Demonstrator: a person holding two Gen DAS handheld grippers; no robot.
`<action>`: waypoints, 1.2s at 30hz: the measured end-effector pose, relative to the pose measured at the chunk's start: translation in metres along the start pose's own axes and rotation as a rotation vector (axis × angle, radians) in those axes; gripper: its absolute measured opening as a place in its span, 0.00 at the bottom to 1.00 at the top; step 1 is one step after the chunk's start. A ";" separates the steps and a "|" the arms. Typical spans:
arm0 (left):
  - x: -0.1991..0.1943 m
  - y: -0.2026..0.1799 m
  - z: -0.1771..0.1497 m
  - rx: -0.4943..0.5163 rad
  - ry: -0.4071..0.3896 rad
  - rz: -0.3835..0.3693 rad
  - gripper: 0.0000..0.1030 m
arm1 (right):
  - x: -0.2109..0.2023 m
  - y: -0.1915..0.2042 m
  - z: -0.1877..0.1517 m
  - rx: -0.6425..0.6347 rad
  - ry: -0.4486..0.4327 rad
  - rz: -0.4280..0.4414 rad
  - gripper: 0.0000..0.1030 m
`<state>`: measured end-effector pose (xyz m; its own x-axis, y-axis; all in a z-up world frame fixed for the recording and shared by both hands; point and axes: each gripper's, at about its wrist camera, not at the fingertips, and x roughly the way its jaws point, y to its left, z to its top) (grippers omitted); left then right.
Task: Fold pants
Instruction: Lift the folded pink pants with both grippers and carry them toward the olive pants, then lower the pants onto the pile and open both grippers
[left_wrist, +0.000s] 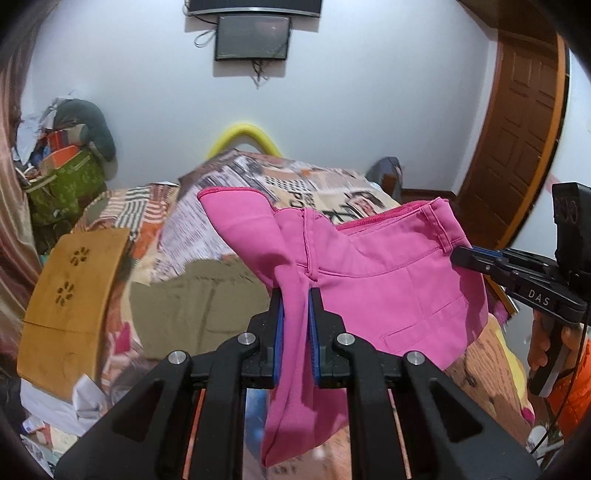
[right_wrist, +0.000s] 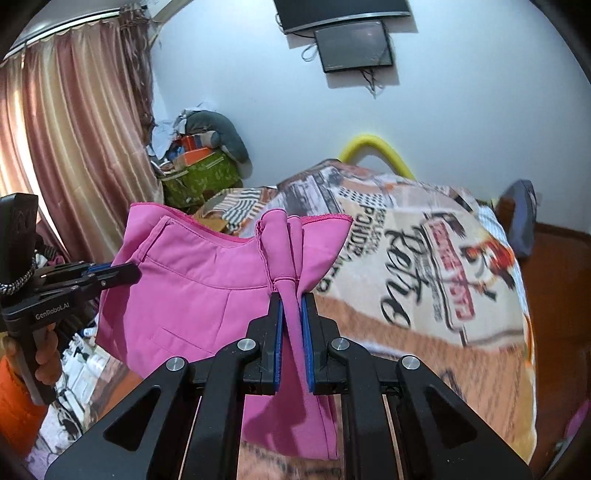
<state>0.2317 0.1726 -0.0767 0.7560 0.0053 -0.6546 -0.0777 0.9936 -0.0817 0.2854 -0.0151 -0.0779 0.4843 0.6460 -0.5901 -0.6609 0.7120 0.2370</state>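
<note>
Pink pants (left_wrist: 369, 269) hang in the air above the bed, held at the waistband by both grippers. My left gripper (left_wrist: 295, 295) is shut on a bunched fold of the waistband at its left end. My right gripper (right_wrist: 292, 299) is shut on a bunched fold at the other end; it also shows in the left wrist view (left_wrist: 461, 256) at the waistband's right corner. The left gripper shows in the right wrist view (right_wrist: 125, 275) at the pants' left edge. The pants (right_wrist: 192, 295) hang down with the waistband stretched between the grippers; the legs are out of view below.
A bed with a printed blanket (right_wrist: 424, 258) lies below and beyond. Olive trousers (left_wrist: 192, 306) lie on it. A wooden board (left_wrist: 70, 295) stands at the left. A pile of bags (left_wrist: 66, 166) sits in the corner, curtains (right_wrist: 74, 147) at the left, a door (left_wrist: 517, 129) at the right.
</note>
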 end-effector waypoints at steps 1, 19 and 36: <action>0.002 0.004 0.002 -0.003 -0.002 0.004 0.11 | 0.005 0.001 0.004 -0.006 0.000 0.003 0.08; 0.134 0.134 0.012 -0.154 0.107 0.038 0.11 | 0.172 0.028 0.030 -0.094 0.131 0.021 0.08; 0.236 0.211 -0.049 -0.215 0.252 0.114 0.20 | 0.290 0.026 0.005 -0.130 0.331 -0.068 0.10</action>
<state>0.3619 0.3779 -0.2848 0.5523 0.0599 -0.8315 -0.3074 0.9417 -0.1363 0.4116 0.1922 -0.2395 0.3320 0.4592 -0.8240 -0.7112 0.6957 0.1011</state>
